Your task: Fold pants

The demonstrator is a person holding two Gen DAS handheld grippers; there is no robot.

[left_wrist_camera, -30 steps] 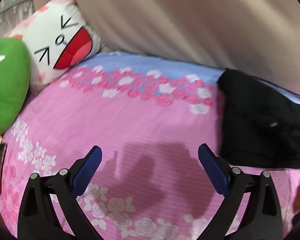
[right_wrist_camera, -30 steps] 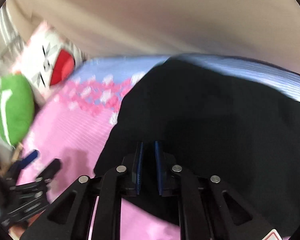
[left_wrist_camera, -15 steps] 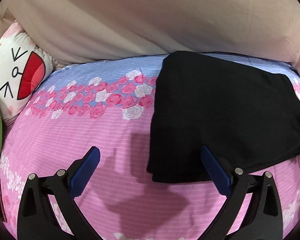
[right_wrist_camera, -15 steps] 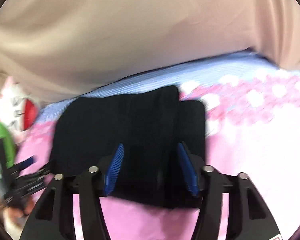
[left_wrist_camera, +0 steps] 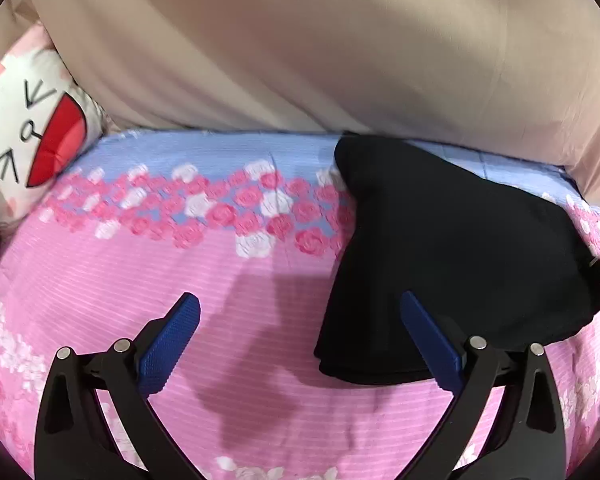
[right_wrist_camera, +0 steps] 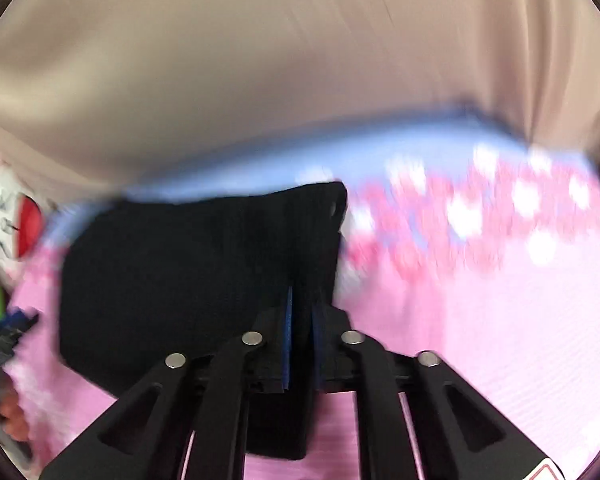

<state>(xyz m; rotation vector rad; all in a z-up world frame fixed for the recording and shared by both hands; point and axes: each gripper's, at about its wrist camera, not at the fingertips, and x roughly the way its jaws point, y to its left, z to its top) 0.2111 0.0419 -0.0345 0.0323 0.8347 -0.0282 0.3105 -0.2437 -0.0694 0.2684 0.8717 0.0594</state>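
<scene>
Since a moment ago both views have swung across the bed, so the folded black pants (left_wrist_camera: 456, 256) now lie at the right of the left wrist view, on the pink floral bedsheet (left_wrist_camera: 180, 264) near the beige curtain (left_wrist_camera: 300, 48). At left, beyond the cartoon pillow (left_wrist_camera: 32, 128), the left gripper (left_wrist_camera: 300, 344) hangs wide apart and empty. Further right, the right gripper (right_wrist_camera: 300, 336) is closing, dark cloth between its pads. Soft, light and limp, the pants would best be pinched at a folded edge through every layer.
</scene>
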